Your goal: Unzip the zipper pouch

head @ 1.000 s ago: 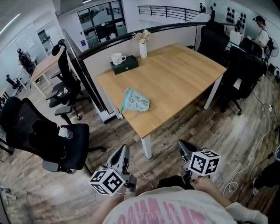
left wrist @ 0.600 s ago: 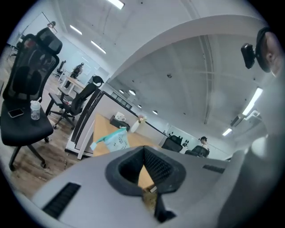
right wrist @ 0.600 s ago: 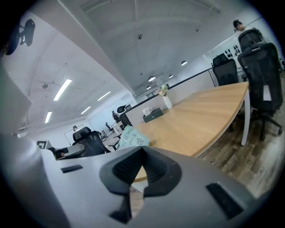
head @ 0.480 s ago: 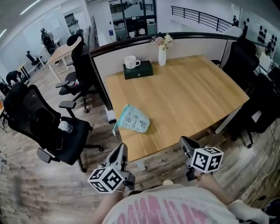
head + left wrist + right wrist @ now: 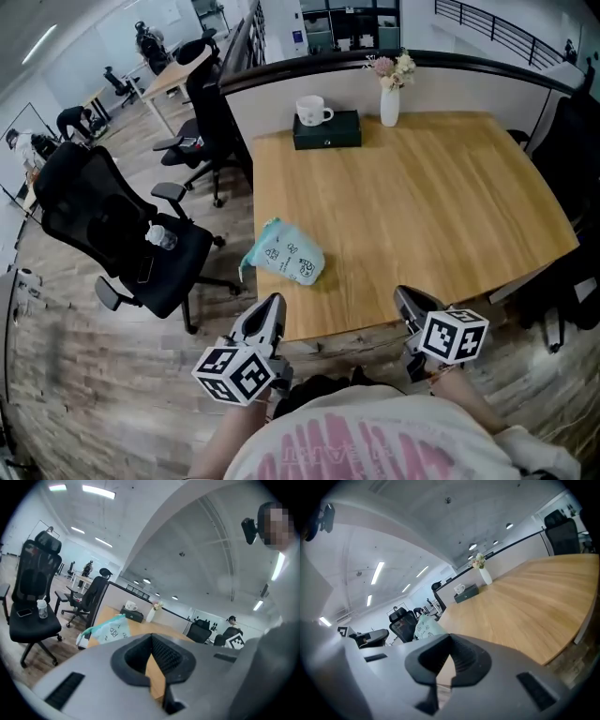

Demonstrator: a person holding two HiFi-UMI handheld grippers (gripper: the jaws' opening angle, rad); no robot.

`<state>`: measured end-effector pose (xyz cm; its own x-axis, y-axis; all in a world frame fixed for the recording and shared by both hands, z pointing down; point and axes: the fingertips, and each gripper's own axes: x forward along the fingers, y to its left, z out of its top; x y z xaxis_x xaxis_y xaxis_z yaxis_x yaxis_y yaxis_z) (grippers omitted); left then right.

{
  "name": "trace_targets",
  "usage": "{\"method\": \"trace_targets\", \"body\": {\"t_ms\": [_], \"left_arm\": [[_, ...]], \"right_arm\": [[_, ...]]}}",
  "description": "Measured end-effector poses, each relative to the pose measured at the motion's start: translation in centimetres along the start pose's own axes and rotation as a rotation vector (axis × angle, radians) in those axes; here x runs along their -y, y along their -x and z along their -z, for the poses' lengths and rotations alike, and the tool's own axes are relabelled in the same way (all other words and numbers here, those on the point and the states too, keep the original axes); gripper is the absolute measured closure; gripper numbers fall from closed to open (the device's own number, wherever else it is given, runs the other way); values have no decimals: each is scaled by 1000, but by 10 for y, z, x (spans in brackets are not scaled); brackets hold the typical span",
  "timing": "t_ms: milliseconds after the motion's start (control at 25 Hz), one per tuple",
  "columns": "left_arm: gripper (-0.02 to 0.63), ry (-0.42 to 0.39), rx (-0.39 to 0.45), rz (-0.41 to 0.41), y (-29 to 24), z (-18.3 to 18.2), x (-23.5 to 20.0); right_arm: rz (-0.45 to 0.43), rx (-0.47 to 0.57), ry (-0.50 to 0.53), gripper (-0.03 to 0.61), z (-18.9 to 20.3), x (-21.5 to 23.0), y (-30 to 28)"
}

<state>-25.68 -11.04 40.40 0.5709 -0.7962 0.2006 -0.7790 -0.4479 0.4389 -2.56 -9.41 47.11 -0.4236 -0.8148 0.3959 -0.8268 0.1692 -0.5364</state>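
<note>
Mint-green and white, the zipper pouch [image 5: 287, 256] lies at the near-left corner of the wooden table [image 5: 422, 197], its teal edge reaching the table's left side. Its long axis slants from far-left to near-right. Both grippers hang short of the near edge, jaws pressed together on nothing. The pouch lies almost straight beyond the left gripper [image 5: 272, 306], while the right gripper [image 5: 405, 296] is well off to the right. It looks soft and puffed, printed with small dark doodles, and probably zipped shut.
</note>
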Motion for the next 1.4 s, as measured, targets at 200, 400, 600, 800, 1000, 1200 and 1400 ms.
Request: {"method": "trace_targets", "body": {"t_ms": [200,400,600,800,1000,1200,1400], "left_arm": [[612,-42,-20,-81,-25,-7,-8],[609,2,-24,-118,-54,-7,-16],[588,26,-25,-168,-86,-11,-23],[563,48,41,-350,-110,-14,-38],[540,85,149,-619,-121,-12,-45],[341,164,238,-882,-124,-13,-46],[264,242,230,-1162,-129,-8,-69]], "right_arm": [[-24,-29,-20,580,-2,8,-23],[-37,-54,-16,580,-18,12,-45],[-37,-7,0,580,-53,28,-44],[-64,-94,48,580,-72,80,-48],[-172,-209,172,580,-122,135,-46],[-244,-277,261,580,-157,179,-34],[-326,-362,197,580,-150,191,-47]]}}
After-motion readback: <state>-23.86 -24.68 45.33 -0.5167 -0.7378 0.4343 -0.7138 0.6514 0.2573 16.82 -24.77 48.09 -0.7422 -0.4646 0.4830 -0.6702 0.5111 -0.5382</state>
